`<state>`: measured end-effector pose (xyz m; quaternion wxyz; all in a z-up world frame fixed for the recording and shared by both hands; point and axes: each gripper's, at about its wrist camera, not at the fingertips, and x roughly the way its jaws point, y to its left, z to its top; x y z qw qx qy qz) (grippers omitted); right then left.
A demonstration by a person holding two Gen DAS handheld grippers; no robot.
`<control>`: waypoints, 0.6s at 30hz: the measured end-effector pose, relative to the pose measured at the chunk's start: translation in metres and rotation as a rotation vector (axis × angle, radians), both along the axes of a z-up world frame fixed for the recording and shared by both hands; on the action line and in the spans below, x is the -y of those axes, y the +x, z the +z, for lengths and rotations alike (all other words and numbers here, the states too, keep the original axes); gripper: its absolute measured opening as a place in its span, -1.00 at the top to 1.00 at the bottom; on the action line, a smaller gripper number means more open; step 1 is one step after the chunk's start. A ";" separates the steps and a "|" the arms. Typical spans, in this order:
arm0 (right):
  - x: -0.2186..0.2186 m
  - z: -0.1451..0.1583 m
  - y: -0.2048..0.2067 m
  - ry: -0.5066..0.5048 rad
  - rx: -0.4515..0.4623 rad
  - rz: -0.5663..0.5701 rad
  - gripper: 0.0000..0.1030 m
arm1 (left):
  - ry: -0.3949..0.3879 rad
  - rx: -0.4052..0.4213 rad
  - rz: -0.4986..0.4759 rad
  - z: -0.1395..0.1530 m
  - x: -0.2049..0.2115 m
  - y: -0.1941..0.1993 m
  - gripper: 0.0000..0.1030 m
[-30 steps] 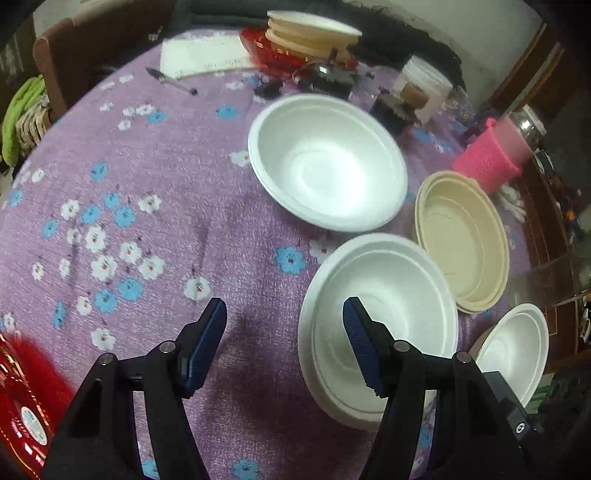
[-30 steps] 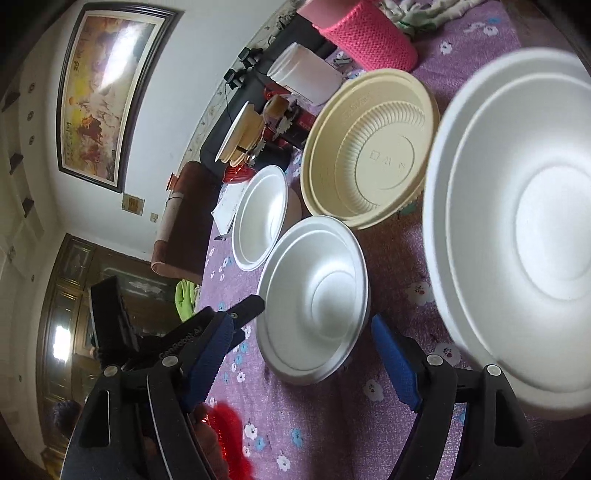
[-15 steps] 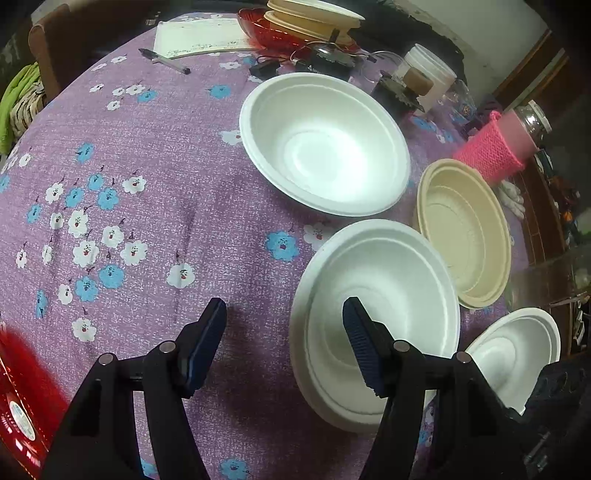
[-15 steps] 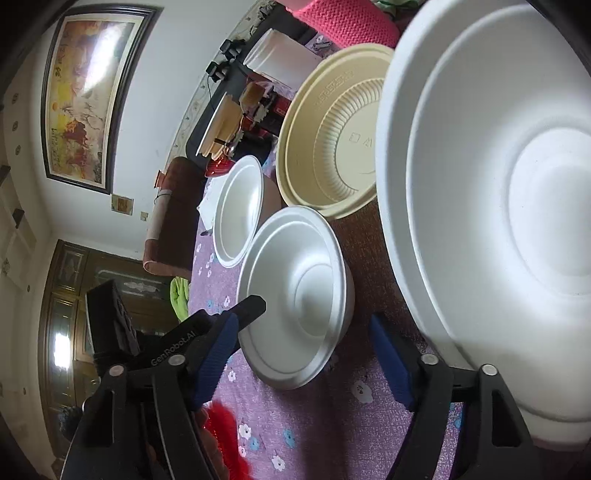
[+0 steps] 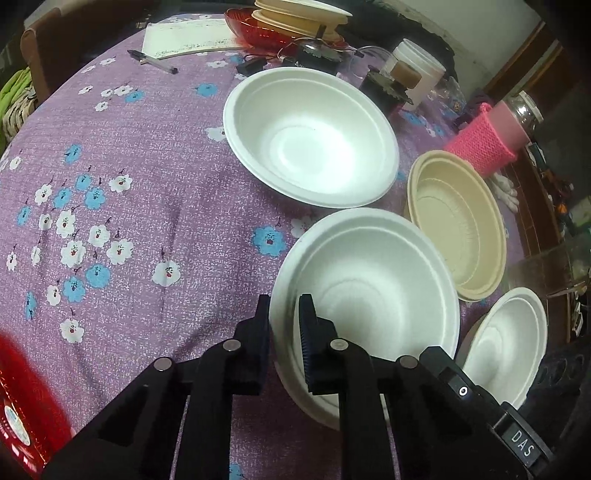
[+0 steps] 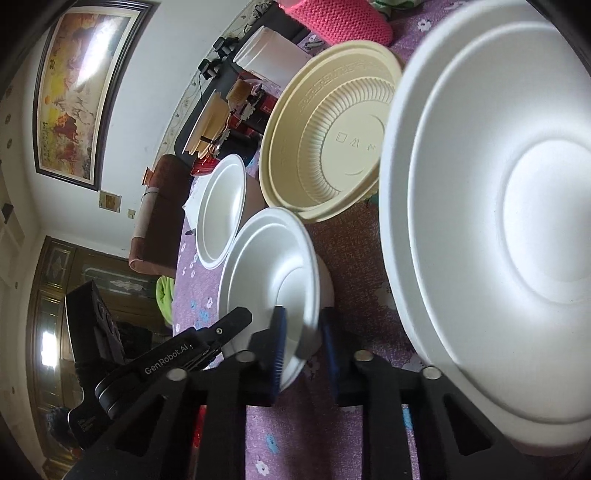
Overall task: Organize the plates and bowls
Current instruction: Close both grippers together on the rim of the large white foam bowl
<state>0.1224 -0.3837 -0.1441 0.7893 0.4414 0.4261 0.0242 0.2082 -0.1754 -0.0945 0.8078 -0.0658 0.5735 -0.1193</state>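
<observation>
While both grippers' jaws had just been closing, the left gripper (image 5: 284, 325) clamped the near-left rim of the near white bowl (image 5: 369, 295) on the purple floral tablecloth (image 5: 129, 184). The right gripper (image 6: 303, 347) pinched the near rim of the same bowl. A second white bowl (image 5: 314, 140) sat farther back, a cream bowl (image 5: 458, 229) to the right, a small white bowl (image 5: 509, 332) at near right.

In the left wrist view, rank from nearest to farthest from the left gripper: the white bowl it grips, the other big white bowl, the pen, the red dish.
From the left gripper:
1. Gripped white bowl, rim between the pads.
2. Other big white bowl, mid-table beyond it.
3. Pen, far left.
4. Red dish, far edge under the cream plates.
</observation>
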 end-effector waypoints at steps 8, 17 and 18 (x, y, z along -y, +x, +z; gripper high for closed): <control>-0.003 0.000 0.001 -0.038 0.002 0.010 0.76 | 0.000 0.011 0.000 0.002 -0.006 -0.007 0.82; -0.026 0.016 -0.009 -0.068 0.041 0.068 0.76 | 0.007 0.064 0.040 0.022 -0.035 -0.031 0.81; -0.031 0.020 -0.011 -0.074 0.051 0.078 0.76 | 0.007 0.072 0.045 0.026 -0.039 -0.034 0.81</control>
